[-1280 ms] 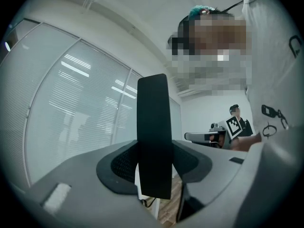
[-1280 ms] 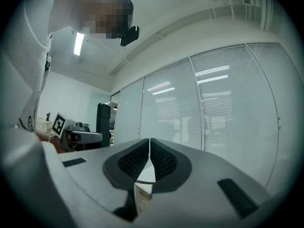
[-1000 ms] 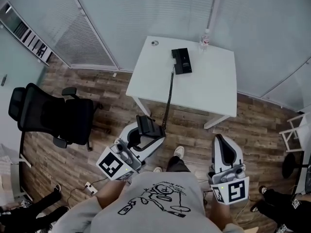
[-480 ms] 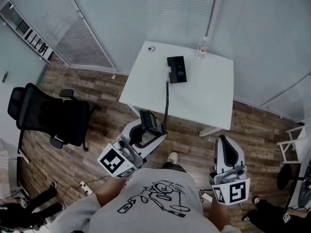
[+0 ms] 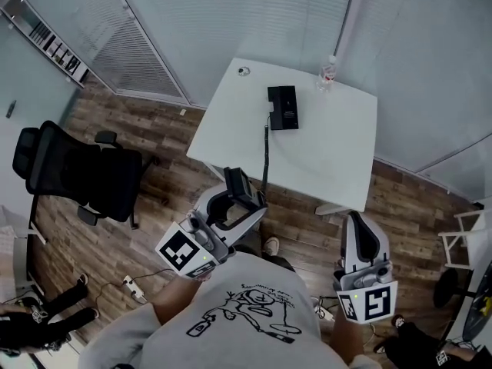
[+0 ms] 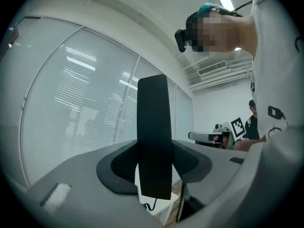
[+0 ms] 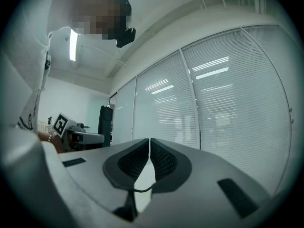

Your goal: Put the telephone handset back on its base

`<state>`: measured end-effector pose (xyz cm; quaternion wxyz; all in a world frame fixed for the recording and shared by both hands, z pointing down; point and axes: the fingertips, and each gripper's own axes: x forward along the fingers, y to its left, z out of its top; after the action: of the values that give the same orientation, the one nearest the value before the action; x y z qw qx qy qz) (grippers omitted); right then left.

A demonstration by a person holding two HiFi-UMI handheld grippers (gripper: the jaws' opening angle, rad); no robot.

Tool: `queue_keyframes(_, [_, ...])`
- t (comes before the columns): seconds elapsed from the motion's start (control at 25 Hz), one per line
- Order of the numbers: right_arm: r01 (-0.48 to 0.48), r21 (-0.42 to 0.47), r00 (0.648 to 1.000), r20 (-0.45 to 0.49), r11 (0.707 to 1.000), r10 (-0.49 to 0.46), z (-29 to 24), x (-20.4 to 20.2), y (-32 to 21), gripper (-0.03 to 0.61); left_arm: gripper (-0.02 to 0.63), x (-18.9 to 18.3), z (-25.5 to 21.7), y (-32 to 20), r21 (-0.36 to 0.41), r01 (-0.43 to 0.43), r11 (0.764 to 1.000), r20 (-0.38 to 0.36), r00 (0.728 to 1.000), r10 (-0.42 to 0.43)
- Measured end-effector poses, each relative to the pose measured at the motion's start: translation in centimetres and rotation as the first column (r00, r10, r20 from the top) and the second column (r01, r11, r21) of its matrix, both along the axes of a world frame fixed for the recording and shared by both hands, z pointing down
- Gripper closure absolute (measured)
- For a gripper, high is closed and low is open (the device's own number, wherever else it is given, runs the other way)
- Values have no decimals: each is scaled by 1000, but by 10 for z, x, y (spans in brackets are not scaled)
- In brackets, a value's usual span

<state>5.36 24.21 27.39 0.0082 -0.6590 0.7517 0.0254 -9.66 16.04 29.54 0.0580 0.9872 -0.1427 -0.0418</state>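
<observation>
My left gripper [image 5: 234,198] is shut on the black telephone handset [image 5: 239,187], held upright between its pads; in the left gripper view the handset [image 6: 153,137] fills the gap between the jaws. A coiled black cord [image 5: 266,152] runs from it up to the black phone base [image 5: 283,108] on the white table [image 5: 330,152]. The handset hangs over the wooden floor, short of the table's near edge. My right gripper [image 5: 360,235] is shut with nothing in it, low at the right, its pads [image 7: 149,158] pressed together.
A clear water bottle [image 5: 327,72] stands at the table's far edge, right of the base. A black office chair [image 5: 77,175] sits on the floor to the left. Glass walls with blinds close off the far side. A power strip [image 5: 131,287] lies on the floor.
The table and base have shifted slightly in the head view as the person moves closer. The left gripper keeps its hold on the handset; the right gripper stays shut.
</observation>
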Motion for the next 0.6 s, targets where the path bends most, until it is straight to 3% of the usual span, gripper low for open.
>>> queue_keyframes(0.6, [36, -36, 999, 10, 999, -35, 14, 13, -79, 571, 408, 18, 22, -73, -57, 26, 998, -5, 1000, -26])
